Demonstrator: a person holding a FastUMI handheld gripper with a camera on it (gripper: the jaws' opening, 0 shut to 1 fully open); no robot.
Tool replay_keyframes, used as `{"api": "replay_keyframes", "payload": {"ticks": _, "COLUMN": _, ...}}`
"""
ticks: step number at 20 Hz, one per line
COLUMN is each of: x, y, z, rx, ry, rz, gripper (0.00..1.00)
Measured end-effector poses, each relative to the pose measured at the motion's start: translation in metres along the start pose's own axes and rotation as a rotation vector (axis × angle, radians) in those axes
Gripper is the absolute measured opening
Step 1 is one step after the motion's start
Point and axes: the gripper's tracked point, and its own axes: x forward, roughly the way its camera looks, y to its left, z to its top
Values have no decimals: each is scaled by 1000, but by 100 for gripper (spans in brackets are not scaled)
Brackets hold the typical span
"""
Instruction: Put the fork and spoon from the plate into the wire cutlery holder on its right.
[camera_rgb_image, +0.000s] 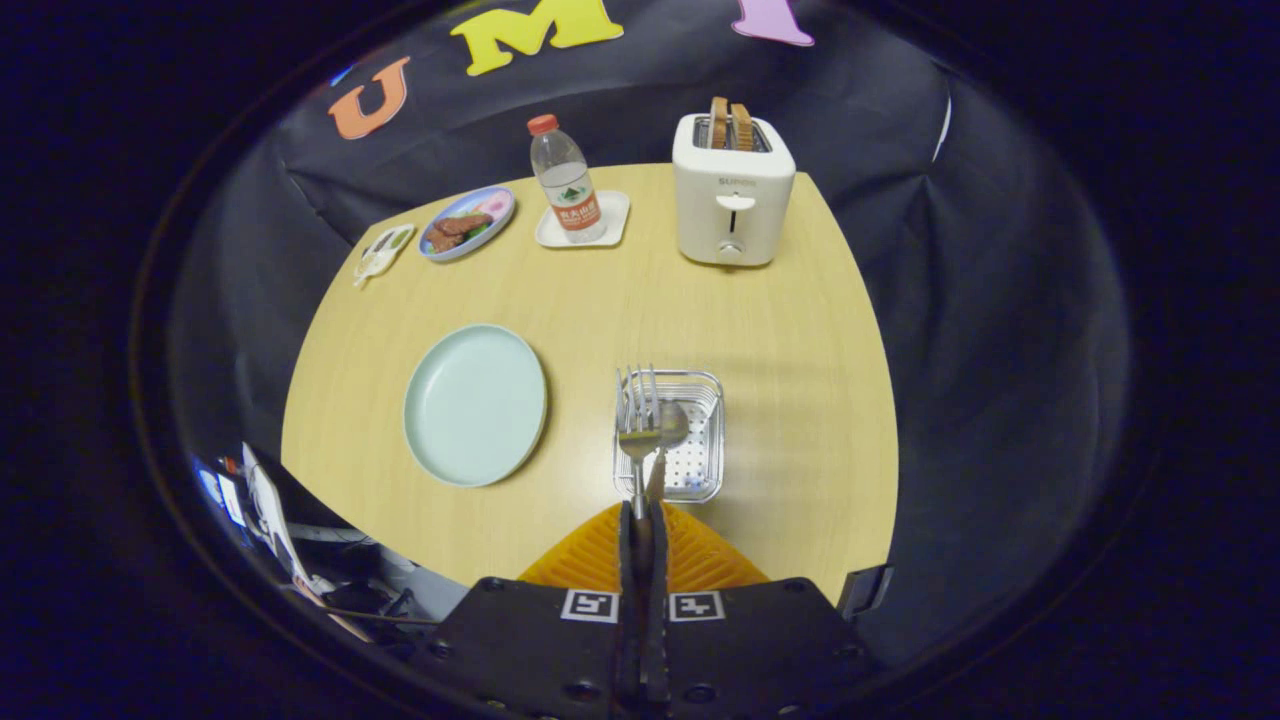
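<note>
My gripper is shut on the handles of a metal fork and a metal spoon, which stick out ahead of the fingers. Both are held in the air over the wire cutlery holder, a small square basket with a perforated bottom, at its left side. The fork's tines point away from me, the spoon bowl lies just to their right. A pale green plate sits on the table to the left of the holder, with nothing on it.
On the round wooden table, a white toaster with two bread slices stands beyond the holder. A water bottle stands on a white coaster, and a small plate with food and a little dish lie far left.
</note>
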Motion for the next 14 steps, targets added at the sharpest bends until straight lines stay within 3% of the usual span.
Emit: {"api": "replay_keyframes", "payload": {"ticks": 14, "x": 0, "y": -6, "z": 0, "rx": 231, "ry": 298, "rz": -22, "gripper": 4}}
